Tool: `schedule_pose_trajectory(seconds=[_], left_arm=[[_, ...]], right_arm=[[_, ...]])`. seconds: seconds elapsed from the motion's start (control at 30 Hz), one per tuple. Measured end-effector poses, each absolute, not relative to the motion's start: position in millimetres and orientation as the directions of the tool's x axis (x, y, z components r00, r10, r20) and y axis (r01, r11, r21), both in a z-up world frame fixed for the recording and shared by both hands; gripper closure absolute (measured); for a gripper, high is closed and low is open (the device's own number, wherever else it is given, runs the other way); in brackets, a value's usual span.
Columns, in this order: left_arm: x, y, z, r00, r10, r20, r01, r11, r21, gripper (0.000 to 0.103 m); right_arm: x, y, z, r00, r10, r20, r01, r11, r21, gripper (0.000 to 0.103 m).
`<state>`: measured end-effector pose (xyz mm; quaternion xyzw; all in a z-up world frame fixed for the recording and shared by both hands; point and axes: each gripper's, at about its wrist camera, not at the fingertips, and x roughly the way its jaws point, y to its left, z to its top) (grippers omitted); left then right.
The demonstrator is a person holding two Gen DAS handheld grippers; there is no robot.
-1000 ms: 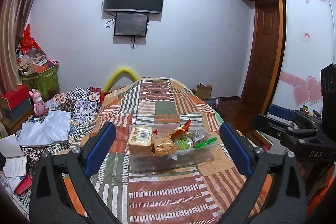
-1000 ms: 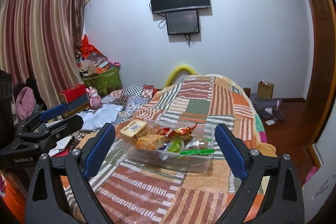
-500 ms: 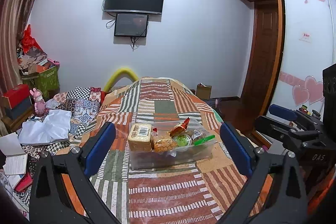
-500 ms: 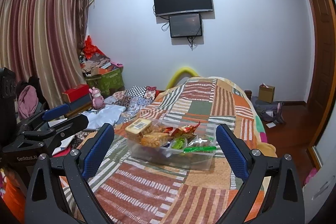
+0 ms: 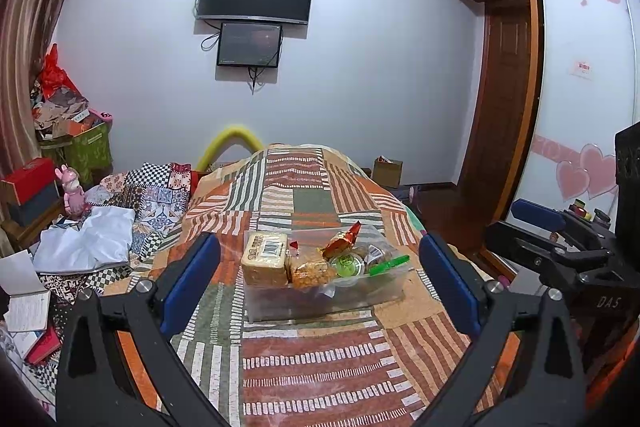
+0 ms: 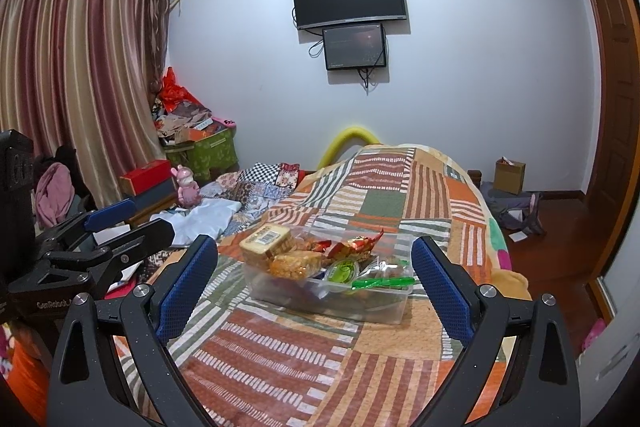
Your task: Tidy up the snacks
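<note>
A clear plastic box (image 5: 372, 293) (image 6: 384, 307) full of snacks stands on the patchwork bedspread. In it are a wrapped cake block with a barcode (image 5: 266, 257) (image 6: 266, 243), an orange snack pack (image 5: 312, 273), a red wrapper (image 5: 340, 239), a green-lidded cup (image 5: 349, 264) (image 6: 344, 271) and a green clip (image 5: 390, 264). My left gripper (image 5: 320, 283) is open and empty, short of the box. My right gripper (image 6: 316, 281) is open and empty, also short of the box. Each gripper shows in the other's view, right (image 5: 560, 255) and left (image 6: 92, 247).
The patchwork bedspread (image 5: 320, 355) covers the bed. Clothes and a white cloth (image 5: 88, 239) lie to the left, with a pink toy (image 5: 72, 191), red box and green crate (image 6: 200, 151). A wardrobe and door stand on the right. A cardboard box (image 6: 508, 175) sits on the floor.
Both grippers have drawn back and tilted slightly, so the box sits a little farther off in view. Both stay open and empty. The snacks have not moved.
</note>
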<state>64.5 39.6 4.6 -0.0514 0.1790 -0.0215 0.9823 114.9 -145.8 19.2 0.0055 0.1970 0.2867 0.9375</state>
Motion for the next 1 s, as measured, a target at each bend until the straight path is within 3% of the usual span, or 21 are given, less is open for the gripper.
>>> schedule_pose_trajectory(seconds=[1.0], left_arm=[[68.5, 39.9, 1.4, 0.932, -0.082, -0.354, 0.041, 0.992, -0.120, 0.002]], right_arm=[[112.9, -145.0, 17.9, 0.755, 0.543, -0.368, -0.537, 0.834, 0.127, 0.006]])
